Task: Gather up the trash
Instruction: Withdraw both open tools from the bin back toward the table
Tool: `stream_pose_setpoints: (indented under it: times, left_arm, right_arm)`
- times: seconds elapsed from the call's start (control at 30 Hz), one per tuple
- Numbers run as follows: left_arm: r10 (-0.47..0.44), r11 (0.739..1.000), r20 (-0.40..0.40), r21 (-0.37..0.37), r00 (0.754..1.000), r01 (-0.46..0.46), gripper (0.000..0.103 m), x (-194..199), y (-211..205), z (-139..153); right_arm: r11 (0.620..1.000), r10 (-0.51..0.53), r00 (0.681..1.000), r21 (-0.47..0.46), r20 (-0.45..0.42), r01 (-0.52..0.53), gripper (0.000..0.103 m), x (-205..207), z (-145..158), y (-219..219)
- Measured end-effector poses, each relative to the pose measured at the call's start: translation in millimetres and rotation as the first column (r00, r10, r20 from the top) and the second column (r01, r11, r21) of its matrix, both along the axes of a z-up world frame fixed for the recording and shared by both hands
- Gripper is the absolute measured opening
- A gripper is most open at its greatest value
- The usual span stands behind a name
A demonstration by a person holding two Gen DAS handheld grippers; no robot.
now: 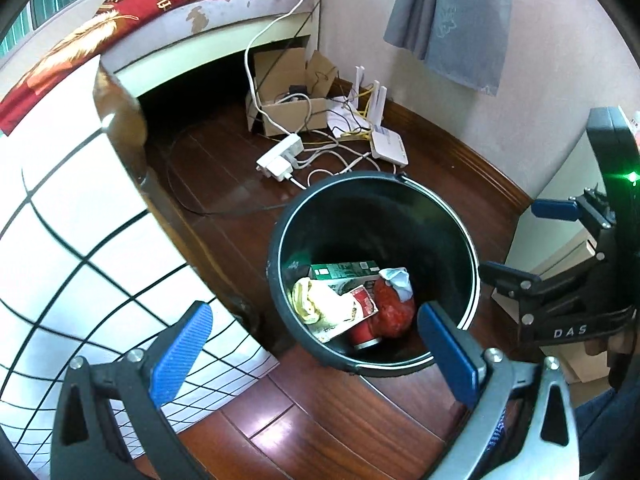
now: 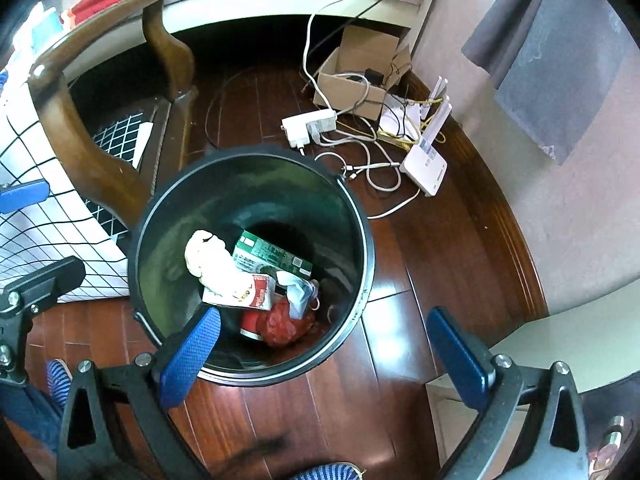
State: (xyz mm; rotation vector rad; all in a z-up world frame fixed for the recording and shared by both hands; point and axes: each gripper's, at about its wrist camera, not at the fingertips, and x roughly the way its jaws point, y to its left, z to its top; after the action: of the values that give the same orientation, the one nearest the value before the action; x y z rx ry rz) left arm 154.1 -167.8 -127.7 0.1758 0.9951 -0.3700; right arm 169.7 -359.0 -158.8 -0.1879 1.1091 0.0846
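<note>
- Left gripper (image 1: 316, 344): jaws spread wide, nothing between the blue pads; it hangs over the near rim of the bin (image 1: 416, 184).
- Right gripper (image 2: 324, 354): likewise wide apart and empty, above the bin (image 2: 352, 216).
- Bin stands upright on the wooden floor (image 2: 400, 280), mouth up.
- Inside: green carton (image 2: 272, 254) lying flat, long axis across the bottom; red can (image 1: 362, 334) on its side, end toward the near wall; red bag (image 1: 394, 306) beside it.

I see bright daylight with glare on the wooden floor (image 2: 388, 280); the edges bend strongly and go dark.
</note>
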Motion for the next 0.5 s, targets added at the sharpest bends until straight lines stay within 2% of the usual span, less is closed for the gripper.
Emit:
stream_pose_setpoints:
  times: [0.5]
  left_arm:
    - [0.031,1.0,0.043,-0.002,0.999,-0.031,0.103,-26.7,26.1,28.6]
  right_arm:
    - [0.999,0.022,0.997,0.029,0.077,-0.025,0.103,-17.6,40.8,17.6]
